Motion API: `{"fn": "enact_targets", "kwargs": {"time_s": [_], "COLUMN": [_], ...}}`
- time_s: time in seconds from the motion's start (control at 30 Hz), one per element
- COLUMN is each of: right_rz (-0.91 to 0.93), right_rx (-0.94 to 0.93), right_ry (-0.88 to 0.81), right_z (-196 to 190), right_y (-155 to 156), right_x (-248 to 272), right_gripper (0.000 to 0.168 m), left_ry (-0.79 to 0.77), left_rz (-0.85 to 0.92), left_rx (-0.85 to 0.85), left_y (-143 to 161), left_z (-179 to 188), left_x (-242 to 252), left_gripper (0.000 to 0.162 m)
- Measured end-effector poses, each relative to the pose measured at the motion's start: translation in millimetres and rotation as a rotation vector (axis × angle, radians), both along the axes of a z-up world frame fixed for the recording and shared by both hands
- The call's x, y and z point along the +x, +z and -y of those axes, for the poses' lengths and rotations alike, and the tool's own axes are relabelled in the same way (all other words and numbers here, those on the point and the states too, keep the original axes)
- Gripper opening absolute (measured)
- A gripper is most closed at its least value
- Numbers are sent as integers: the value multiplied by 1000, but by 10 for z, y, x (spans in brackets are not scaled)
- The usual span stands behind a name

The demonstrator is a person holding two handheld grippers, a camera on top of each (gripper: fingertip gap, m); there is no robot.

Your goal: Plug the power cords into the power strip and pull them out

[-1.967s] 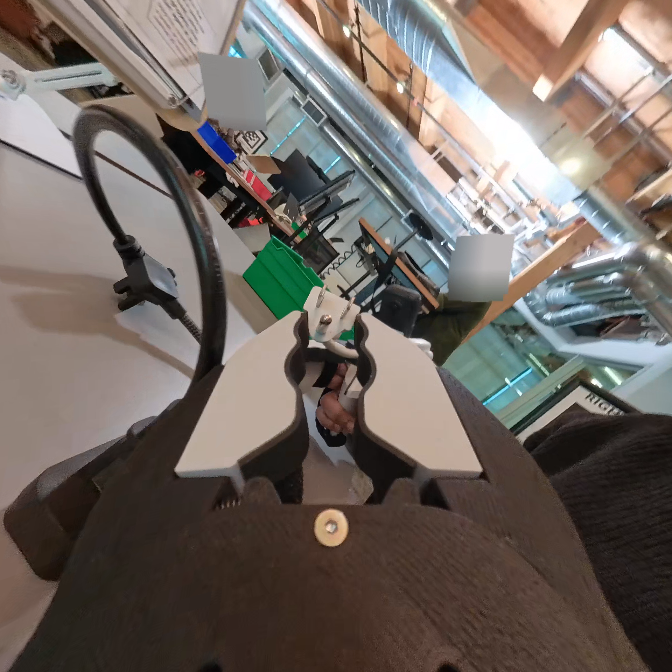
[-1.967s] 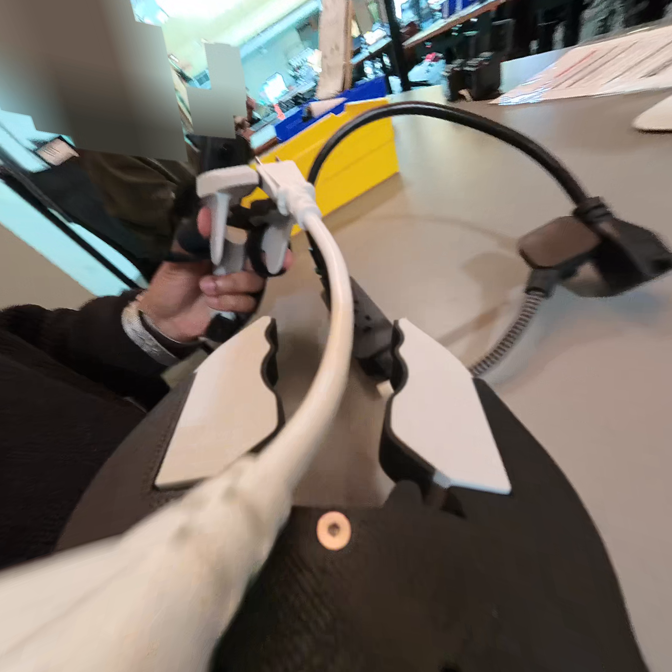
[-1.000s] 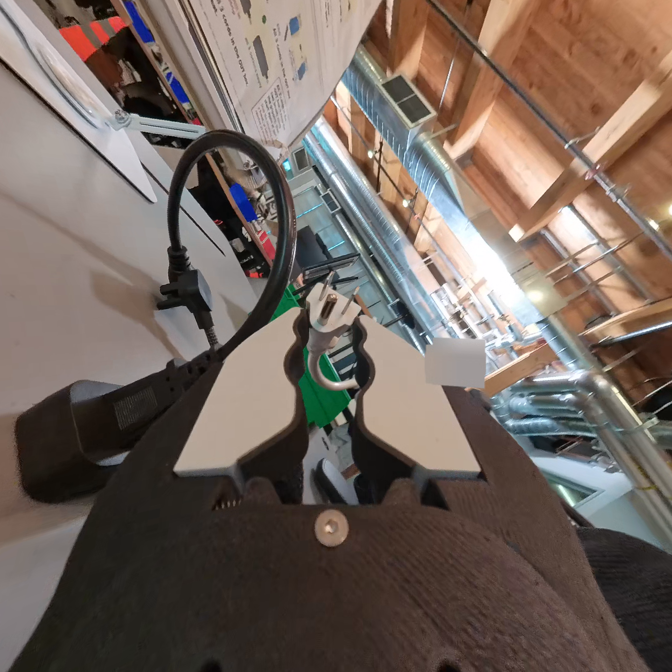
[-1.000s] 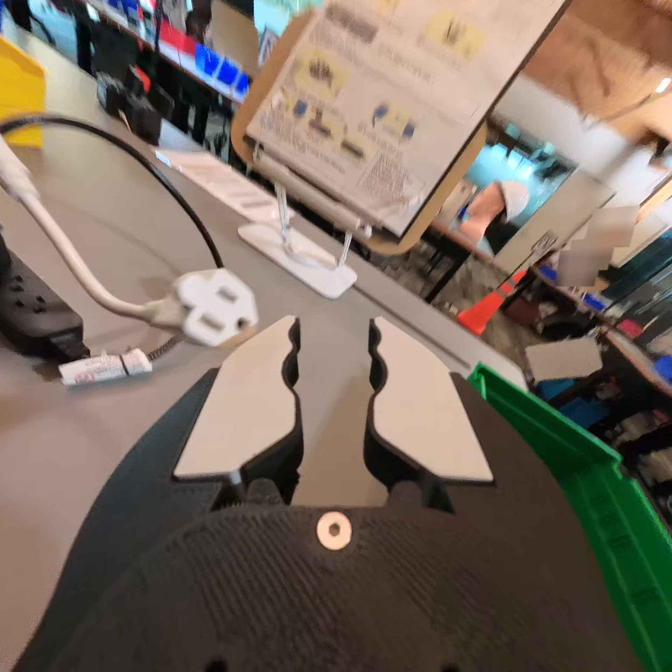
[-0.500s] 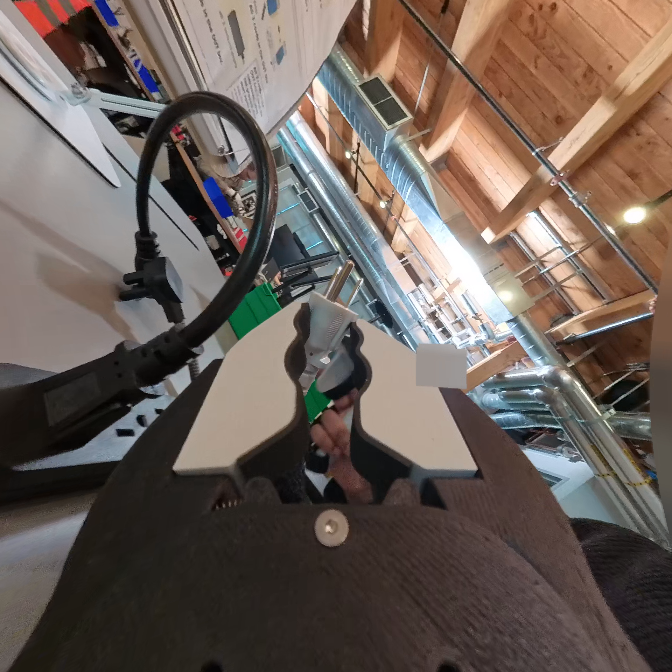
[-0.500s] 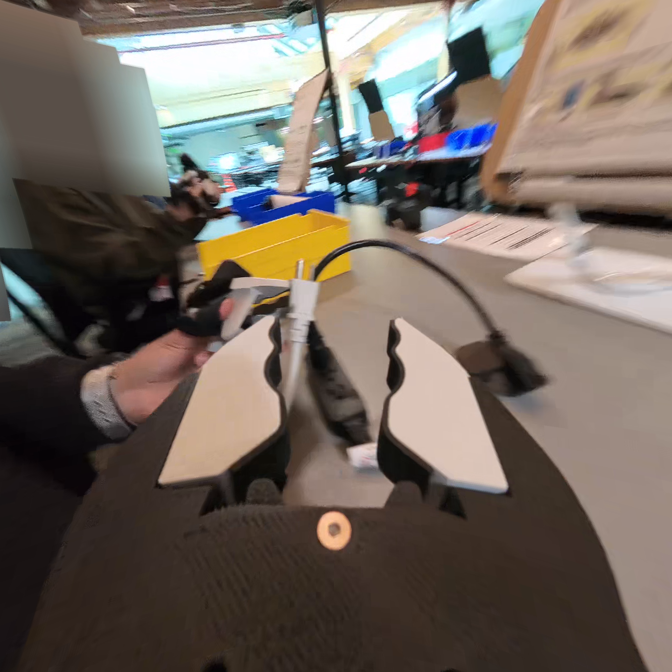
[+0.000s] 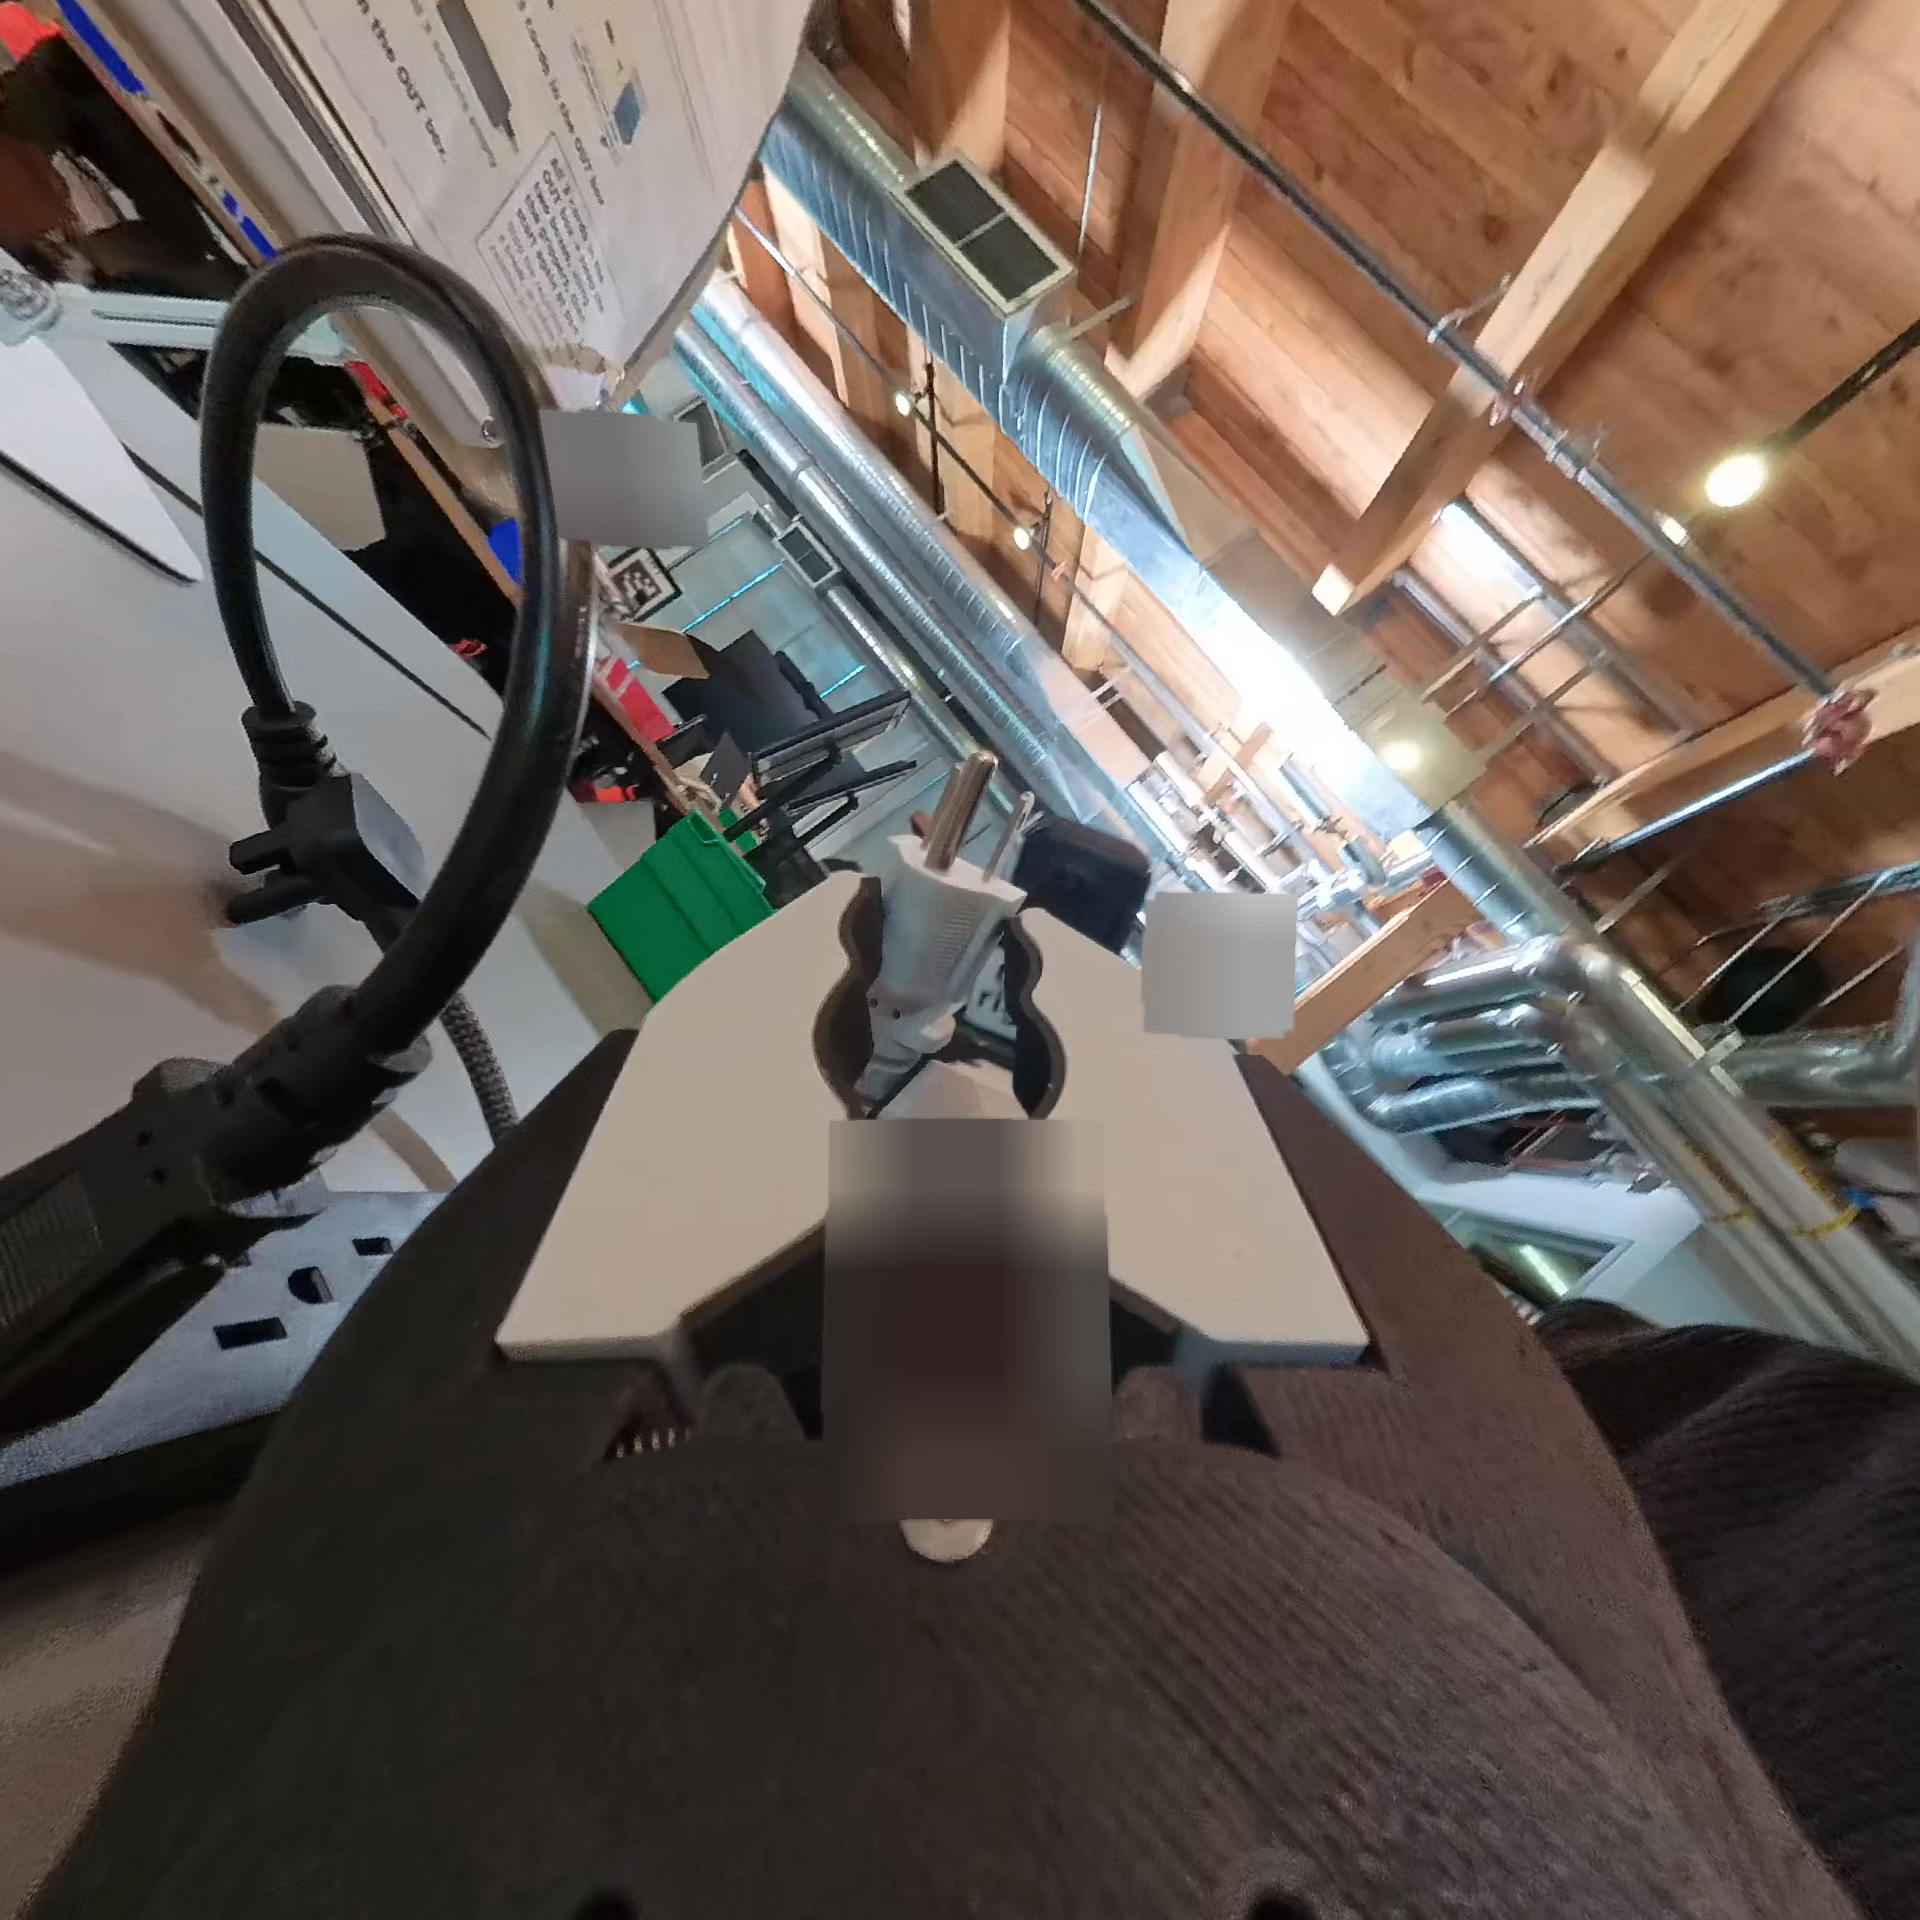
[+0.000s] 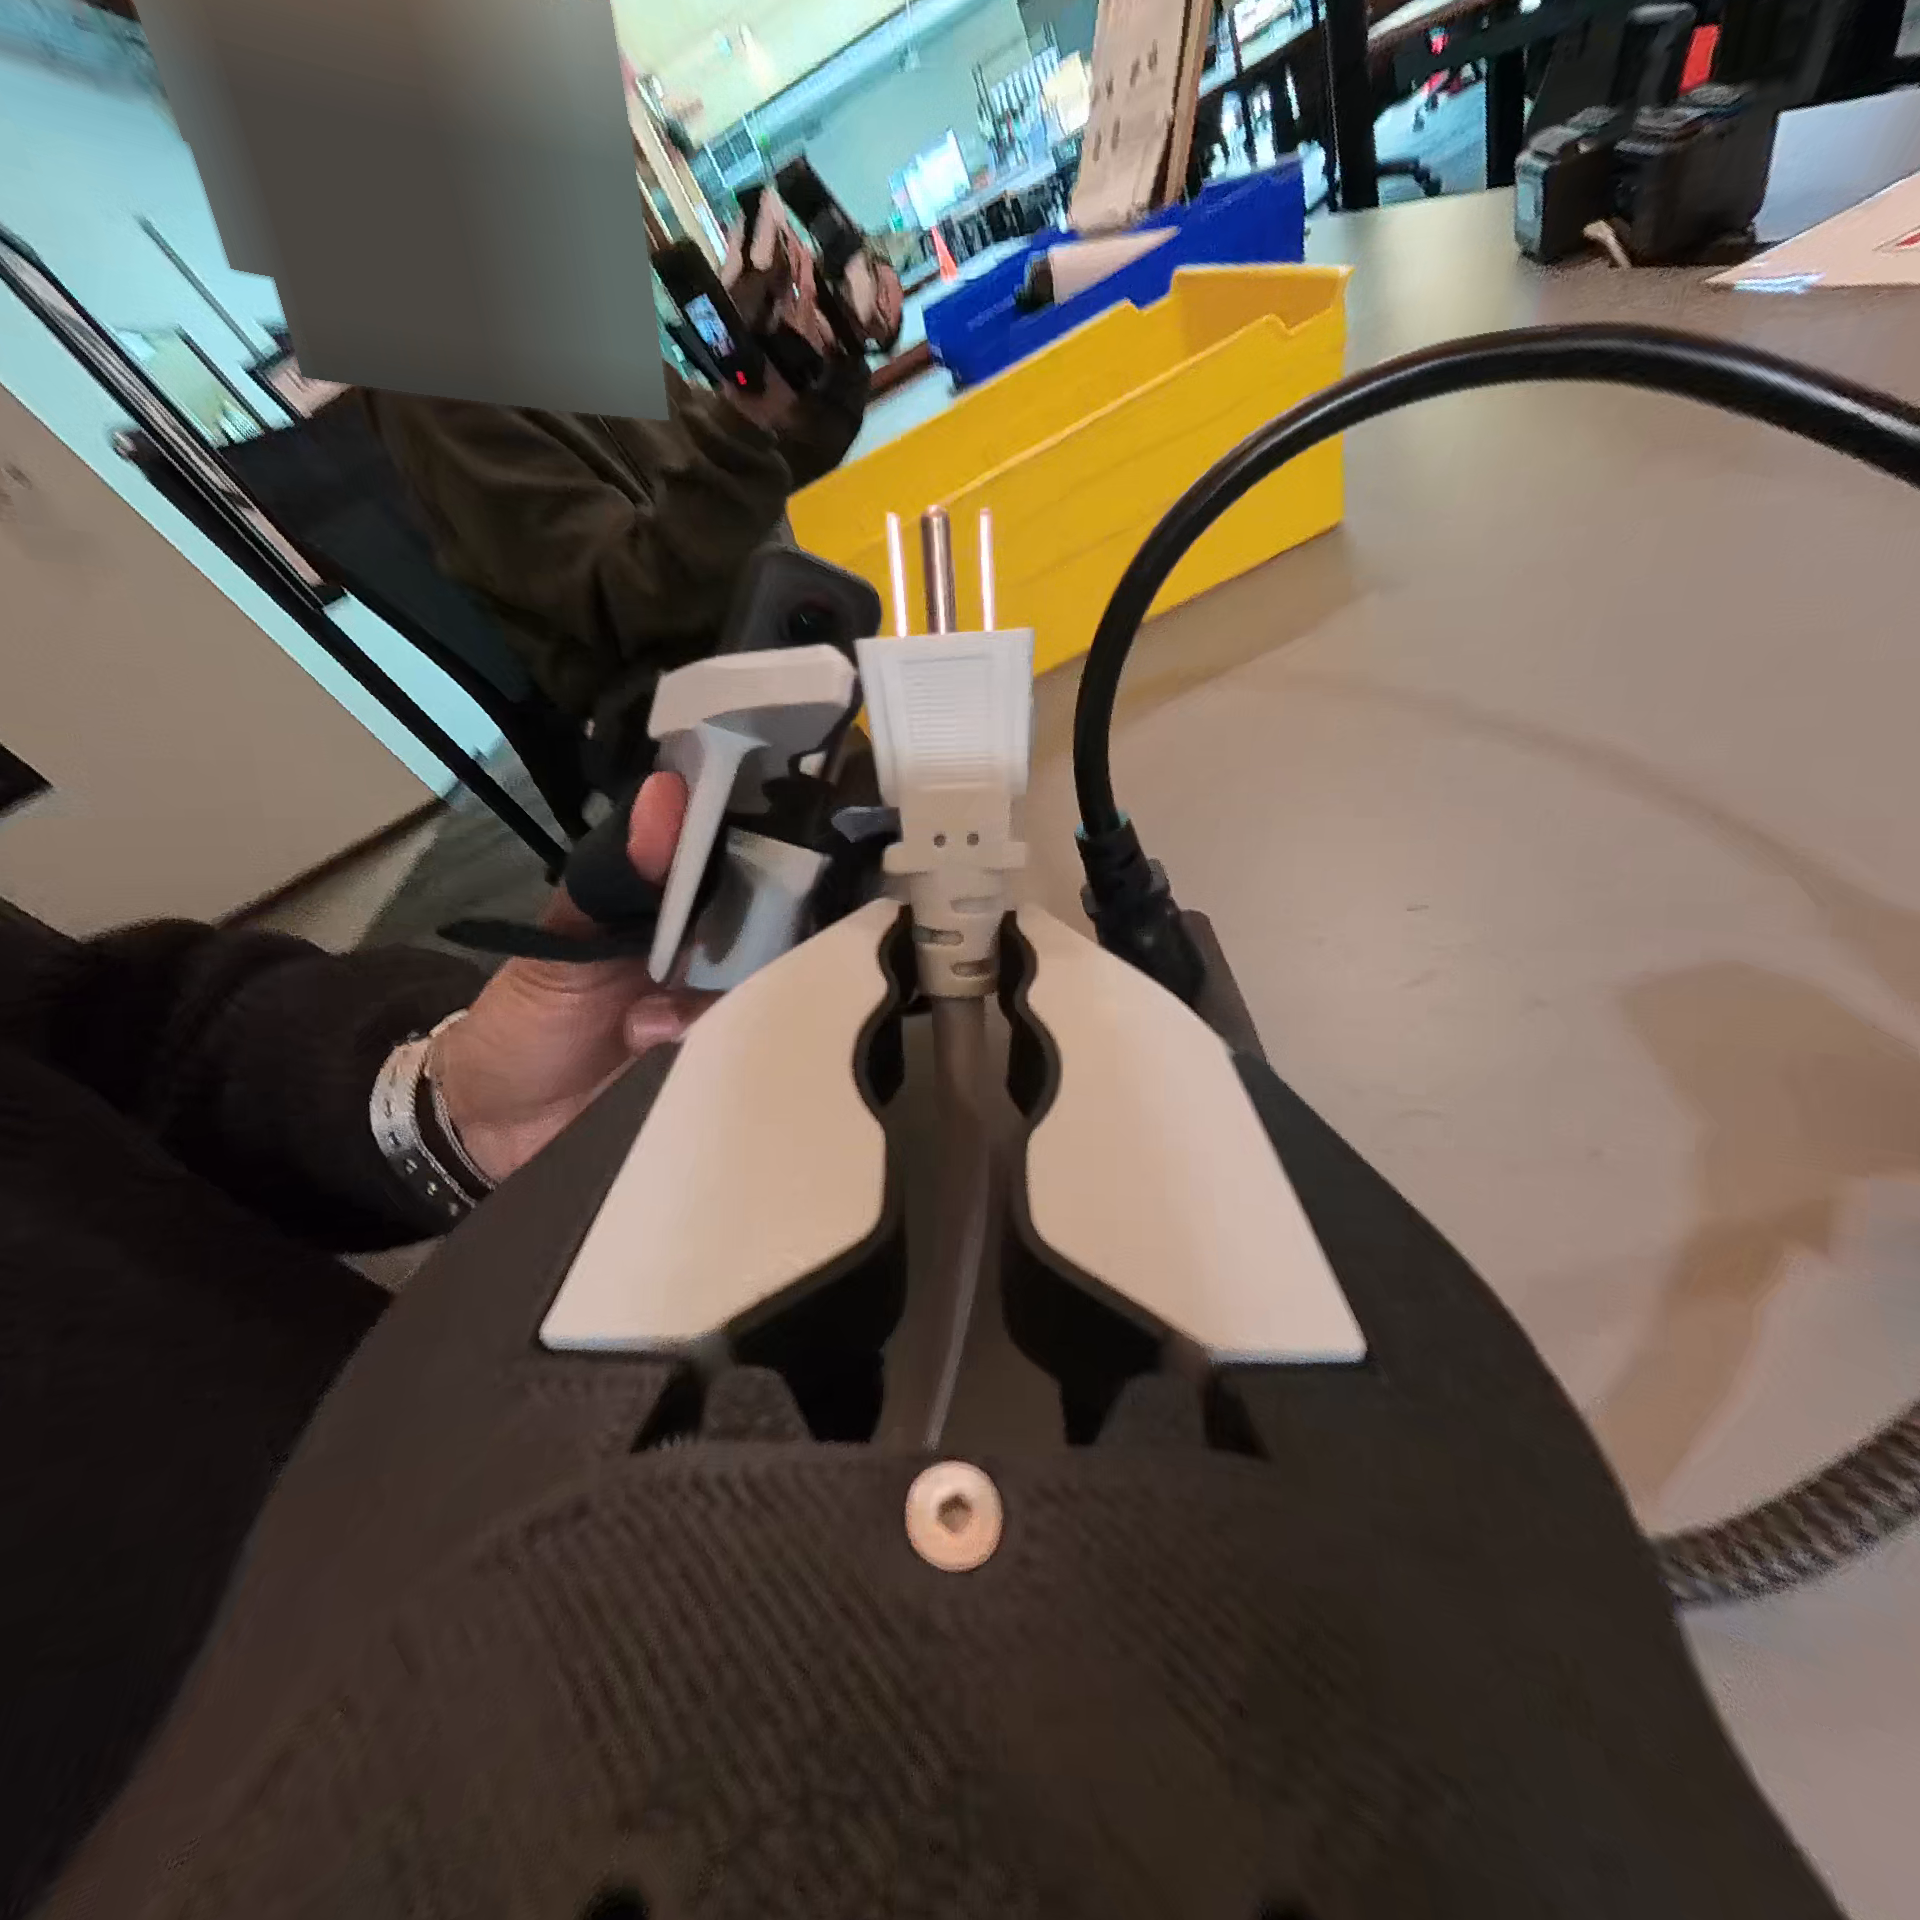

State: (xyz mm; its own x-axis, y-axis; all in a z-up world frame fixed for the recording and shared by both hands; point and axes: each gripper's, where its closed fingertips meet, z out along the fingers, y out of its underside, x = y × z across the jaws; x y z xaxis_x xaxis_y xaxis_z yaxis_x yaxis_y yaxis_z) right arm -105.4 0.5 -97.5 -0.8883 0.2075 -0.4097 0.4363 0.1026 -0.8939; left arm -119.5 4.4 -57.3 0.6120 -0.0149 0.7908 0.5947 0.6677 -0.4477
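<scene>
A white three-prong plug (image 7: 945, 935) stands prongs-up between the fingers of my left gripper (image 7: 940, 920), which is shut on its body. In the right wrist view the same plug (image 8: 951, 727) sits just past my right gripper (image 8: 958, 925), whose fingers are shut on the plug's ribbed neck, with the grey-white cord running back between them. The left gripper (image 8: 748, 696) touches the plug's left side, held by a hand (image 8: 551, 1018). The black power strip (image 7: 260, 1278) lies on the table at lower left, outlets up. Its thick black cord (image 7: 520, 582) loops over to a black plug (image 7: 312, 842) on the table.
A yellow bin (image 8: 1091, 416) and a blue bin (image 8: 1143, 239) stand on the grey table behind the plug. A green bin (image 7: 675, 914) sits at the table's far edge. A braided cable (image 8: 1787, 1507) lies at lower right. A paper sign on a stand (image 7: 571, 156) rises at the back.
My right gripper was open and empty; it swung round to the white plug and closed on its neck. My left gripper kept hold of the plug and shifted slightly.
</scene>
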Motion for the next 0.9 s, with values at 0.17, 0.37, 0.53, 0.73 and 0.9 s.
{"fn": "enact_targets", "kwargs": {"time_s": [0.17,0.37,0.53,0.73,0.9], "right_rz": [-257,-125,169,338,391], "right_rx": [370,588,670,653,570], "right_ry": [-64,106,354,588,675], "right_z": [-252,-511,-773,-717,-527], "right_y": [-88,-140,-53,-46,-79], "right_x": [-123,-41,94,407,622], "right_gripper": [15,15,16,16,16], "left_ry": [56,300,261,241,220], "left_rz": [-27,-448,-735,-1044,-1233], "left_rx": [-202,-731,-1049,-1199,-1309], "left_y": [-100,95,-126,-240,-172], "left_z": [-35,-41,-316,-637,-585], "left_x": [-44,-38,70,362,522], "left_gripper": [42,75,106,110,105]}}
